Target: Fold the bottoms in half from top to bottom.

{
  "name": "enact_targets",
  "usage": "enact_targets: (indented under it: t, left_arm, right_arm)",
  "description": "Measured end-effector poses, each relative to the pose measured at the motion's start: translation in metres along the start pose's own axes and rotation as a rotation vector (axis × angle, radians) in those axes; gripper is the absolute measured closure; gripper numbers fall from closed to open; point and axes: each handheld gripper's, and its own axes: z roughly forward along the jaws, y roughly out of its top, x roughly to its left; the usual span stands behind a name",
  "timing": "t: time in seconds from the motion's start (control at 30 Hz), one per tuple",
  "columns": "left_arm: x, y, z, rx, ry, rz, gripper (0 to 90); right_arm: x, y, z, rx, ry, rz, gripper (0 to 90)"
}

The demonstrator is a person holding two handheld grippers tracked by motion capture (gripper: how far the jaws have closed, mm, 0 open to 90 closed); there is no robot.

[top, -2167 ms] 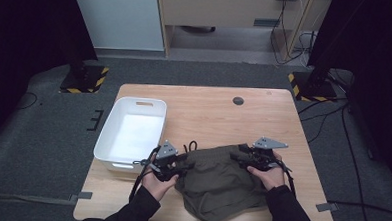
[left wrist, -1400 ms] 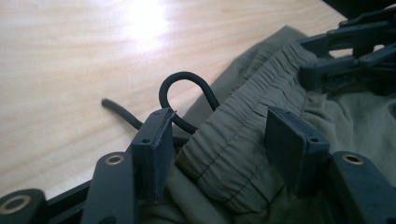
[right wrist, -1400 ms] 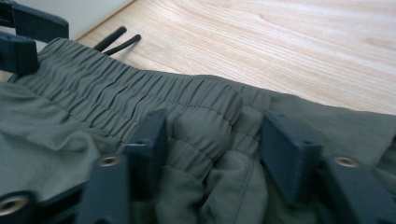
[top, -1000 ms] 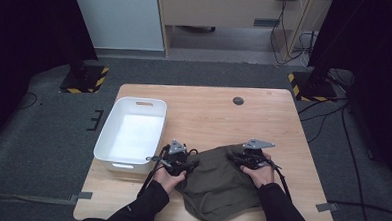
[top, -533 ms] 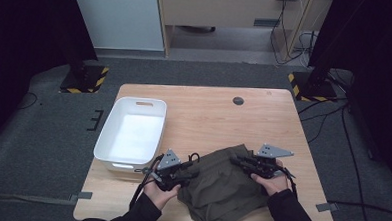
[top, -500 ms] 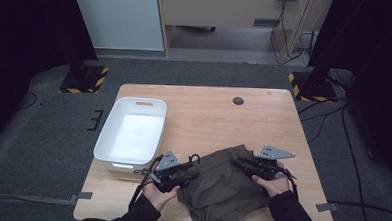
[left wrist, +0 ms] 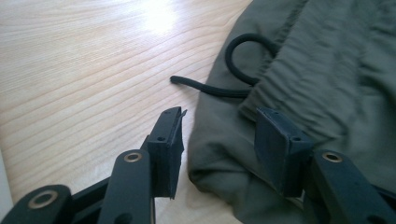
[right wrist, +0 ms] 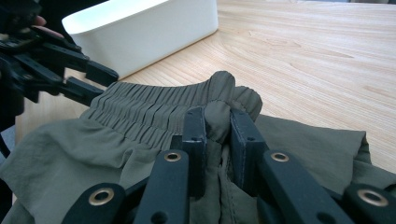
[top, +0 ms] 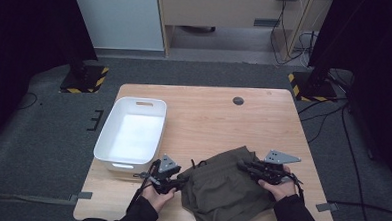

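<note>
An olive green garment (top: 225, 189) with an elastic waistband lies bunched on the near part of the wooden table (top: 209, 116). My left gripper (top: 178, 182) is at its left edge. In the left gripper view, my left gripper (left wrist: 219, 121) is open: one pad rests over the cloth (left wrist: 327, 70), the other over bare wood. Its jaws have just opened slightly. A black drawstring (left wrist: 205, 88) trails onto the table ahead. My right gripper (top: 241, 165) holds the garment's right side. In the right gripper view it (right wrist: 217, 116) is shut on a raised fold of the waistband (right wrist: 140, 116).
A white plastic tub (top: 126, 162) stands at the table's left side, just beyond the left hand, and its wall (right wrist: 154, 32) is also in the right gripper view. A dark round grommet (top: 238, 100) sits near the far edge. Dark carpet surrounds the table.
Both hands have drawn back toward the near edge, the right one also going right. The garment has shifted with them and its right waistband end is now pinched up.
</note>
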Motion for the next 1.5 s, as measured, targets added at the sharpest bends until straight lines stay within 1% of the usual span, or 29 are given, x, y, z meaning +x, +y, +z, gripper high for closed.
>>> enact_targets:
  t: [0.07, 0.1, 0.13, 0.2, 0.27, 0.3, 0.37, 0.43, 0.47, 0.5, 0.53, 0.57, 0.63, 0.67, 0.73, 0.8, 0.83, 0.93, 1.03, 1.07, 1.13, 1.17, 1.2, 1.27, 1.3, 1.37, 1.4, 1.47, 1.5]
  left_arm:
    - [0.001, 0.0, 0.006, 0.021, 0.009, 0.0, 60.1]
    - [0.001, 0.0, 0.009, 0.038, 0.013, 0.007, 66.0]
    - [0.001, 0.0, 0.013, 0.052, 0.021, 0.019, 69.8]
    - [-0.001, 0.001, 0.018, 0.081, 0.037, 0.061, 79.3]
    - [-0.002, 0.004, 0.022, 0.102, 0.048, 0.08, 86.1]
    - [-0.002, 0.006, 0.024, 0.108, 0.055, 0.086, 87.8]
    - [-0.001, 0.012, 0.026, 0.099, 0.079, 0.098, 89.2]
    - [0.003, 0.019, 0.03, 0.092, 0.097, 0.086, 89.7]
    - [0.005, 0.023, 0.032, 0.078, 0.106, 0.079, 89.8]
    - [0.007, 0.026, 0.035, 0.07, 0.112, 0.071, 89.8]
    - [0.01, 0.029, 0.037, 0.063, 0.115, 0.053, 89.9]
    - [0.012, 0.033, 0.04, 0.051, 0.123, 0.045, 89.9]
    - [0.016, 0.041, 0.044, 0.025, 0.144, 0.041, 89.9]
    - [0.019, 0.045, 0.046, 0.016, 0.15, 0.033, 90.0]
    - [0.024, 0.053, 0.049, -0.004, 0.164, 0.013, 90.0]
    - [0.03, 0.061, 0.051, -0.017, 0.169, -0.021, 90.0]
    - [0.032, 0.065, 0.052, -0.022, 0.17, -0.03, 90.0]
    - [0.037, 0.076, 0.057, -0.038, 0.191, -0.02, 90.0]
    - [0.045, 0.084, 0.064, -0.035, 0.205, -0.029, 90.0]
    - [0.048, 0.087, 0.067, -0.033, 0.213, -0.032, 90.0]
    - [0.052, 0.089, 0.075, -0.016, 0.235, -0.022, 90.0]
    - [0.054, 0.089, 0.079, -0.005, 0.236, -0.018, 90.0]
    - [0.055, 0.088, 0.082, 0.004, 0.237, -0.029, 89.8]
    - [0.057, 0.088, 0.085, 0.0, 0.227, -0.059, 88.1]
    - [0.056, 0.088, 0.084, -0.019, 0.22, -0.074, 84.2]
    - [0.055, 0.09, 0.078, -0.051, 0.206, -0.077, 74.7]
    - [0.054, 0.091, 0.073, -0.077, 0.202, -0.083, 69.4]
    - [0.051, 0.095, 0.063, -0.13, 0.171, -0.105, 59.4]
    - [0.048, 0.096, 0.058, -0.145, 0.148, -0.109, 57.0]
  right_arm:
    - [-0.001, 0.0, 0.002, 0.002, 0.0, 0.002, 78.2]
    - [-0.002, 0.001, 0.003, 0.004, 0.0, 0.002, 78.2]
    - [-0.003, 0.001, 0.004, 0.007, -0.001, 0.003, 78.2]
    - [-0.004, 0.002, 0.006, 0.009, -0.001, 0.005, 78.3]
    - [-0.005, 0.003, 0.008, 0.012, 0.002, 0.009, 78.3]
    - [-0.006, 0.003, 0.009, 0.012, 0.003, 0.013, 78.3]
    - [-0.007, 0.004, 0.01, 0.011, -0.001, 0.014, 78.3]
    - [-0.01, 0.005, 0.01, 0.005, -0.006, 0.022, 78.3]
    - [-0.011, 0.005, 0.01, 0.001, -0.009, 0.028, 78.3]
    - [-0.012, 0.006, 0.01, -0.004, -0.013, 0.03, 78.3]
    - [-0.013, 0.007, 0.011, -0.007, -0.015, 0.029, 78.3]
    - [-0.014, 0.008, 0.011, -0.011, -0.016, 0.035, 78.3]
    - [-0.016, 0.011, 0.011, -0.026, -0.012, 0.038, 78.3]
    - [-0.017, 0.012, 0.011, -0.035, -0.013, 0.038, 78.3]
    - [-0.017, 0.014, 0.01, -0.054, -0.006, 0.038, 78.3]
    - [-0.016, 0.016, 0.007, -0.073, 0.004, 0.035, 78.3]
    - [-0.015, 0.017, 0.005, -0.083, 0.013, 0.034, 78.3]
    - [-0.013, 0.019, -0.001, -0.112, 0.037, 0.03, 78.3]
    - [-0.011, 0.019, -0.006, -0.122, 0.062, 0.03, 78.3]
    - [-0.011, 0.017, -0.007, -0.115, 0.073, 0.034, 78.3]
    - [-0.011, 0.014, -0.007, -0.091, 0.083, 0.04, 78.3]
    - [-0.011, 0.011, -0.006, -0.076, 0.081, 0.044, 78.3]
    - [-0.012, 0.009, -0.006, -0.058, 0.07, 0.052, 78.1]
    - [-0.014, 0.007, -0.004, -0.037, 0.038, 0.06, 77.4]
    - [-0.015, 0.006, -0.003, -0.026, 0.013, 0.067, 76.2]
    - [-0.016, 0.005, -0.002, -0.004, -0.032, 0.058, 73.3]
    - [-0.017, 0.004, -0.001, 0.003, -0.046, 0.058, 71.6]
    - [-0.017, 0.003, 0.0, 0.013, -0.079, 0.051, 66.1]
    - [-0.017, 0.003, 0.001, 0.015, -0.092, 0.046, 63.5]
